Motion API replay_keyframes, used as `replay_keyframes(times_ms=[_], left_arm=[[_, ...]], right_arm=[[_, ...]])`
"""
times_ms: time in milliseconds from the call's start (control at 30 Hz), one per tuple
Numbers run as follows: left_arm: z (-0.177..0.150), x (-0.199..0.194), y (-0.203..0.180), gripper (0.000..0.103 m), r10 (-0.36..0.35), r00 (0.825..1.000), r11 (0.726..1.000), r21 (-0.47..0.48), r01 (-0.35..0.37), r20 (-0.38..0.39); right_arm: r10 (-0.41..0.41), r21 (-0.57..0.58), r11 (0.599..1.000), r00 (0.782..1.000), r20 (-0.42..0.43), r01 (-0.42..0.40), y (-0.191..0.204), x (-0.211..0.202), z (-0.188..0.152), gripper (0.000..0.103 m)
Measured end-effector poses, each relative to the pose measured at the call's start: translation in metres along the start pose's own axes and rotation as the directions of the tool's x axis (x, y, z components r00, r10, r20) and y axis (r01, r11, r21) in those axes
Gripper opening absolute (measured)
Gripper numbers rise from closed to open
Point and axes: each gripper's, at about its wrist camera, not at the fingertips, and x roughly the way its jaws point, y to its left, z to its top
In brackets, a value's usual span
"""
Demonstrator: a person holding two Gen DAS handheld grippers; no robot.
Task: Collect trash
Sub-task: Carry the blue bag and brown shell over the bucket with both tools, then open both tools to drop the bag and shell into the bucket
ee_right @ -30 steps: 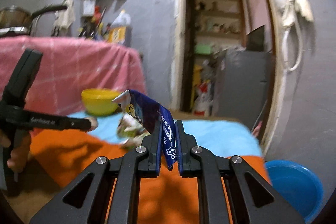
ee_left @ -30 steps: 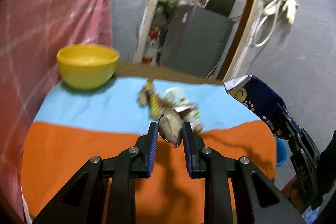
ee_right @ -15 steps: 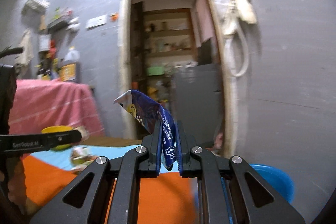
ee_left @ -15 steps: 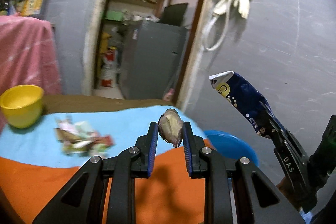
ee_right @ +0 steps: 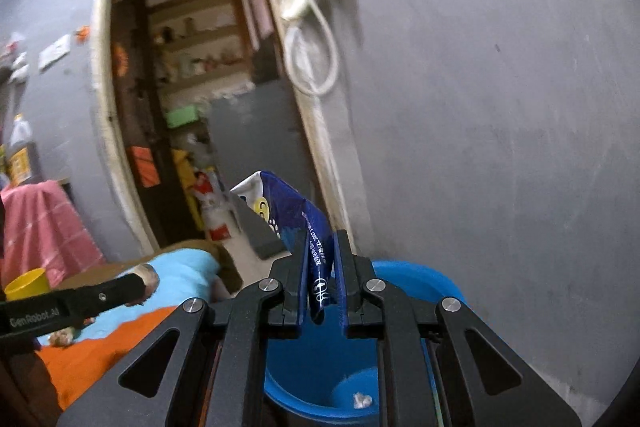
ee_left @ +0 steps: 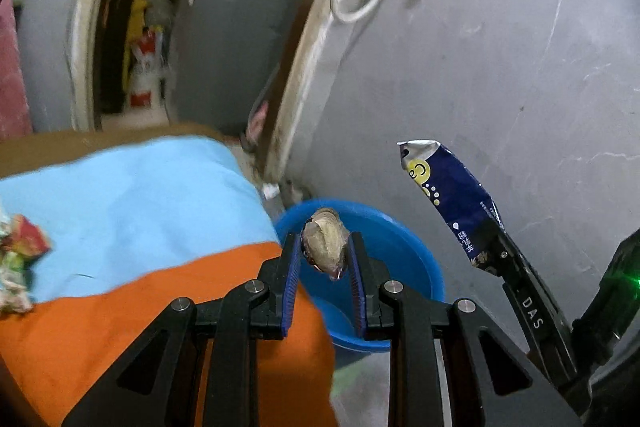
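Here the left hand-held gripper point(ee_left: 325, 261) clamps a crumpled beige wad point(ee_left: 325, 247); the right hand-held gripper point(ee_right: 321, 277) pinches a creased navy wrapper point(ee_right: 294, 215).

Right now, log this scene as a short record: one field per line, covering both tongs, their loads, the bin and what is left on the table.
left tongs: shut on crumpled brown scrap, in front of the bucket
right tongs: shut on blue wrapper, above the bucket
blue bucket: on floor beside table, one small white scrap inside
table cloth: wrapper pile at left edge, uncollected
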Motion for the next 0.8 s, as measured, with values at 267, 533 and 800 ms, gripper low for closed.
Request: replay_keyframes(times_ms=[267,533,800], left_arm=[[0.011,0.068,0.003,0.021,-0.006,0.985,0.998,-0.064,-0.005,-0.172],[0.002,0.076,0.000,0.033,-0.026,0.986,0.999,-0.028,0.022,-0.166],[0.001,0.052,0.002,0.036,0.004,0.993,1.000,-0.024,-0.007,-0.120]], right_arm=[[-0.032,0.101,0.994,0.989,-0.144,0.047,-0.027,0.026,-0.012,0.014],[-0.027,0.125,0.991,0.986,-0.165,0.048,-0.033,0.027,-0.009,0.031],[-0.024,0.111,0.993,0.990,-0.140,0.040,-0.029,0.027,-0.005,0.045]])
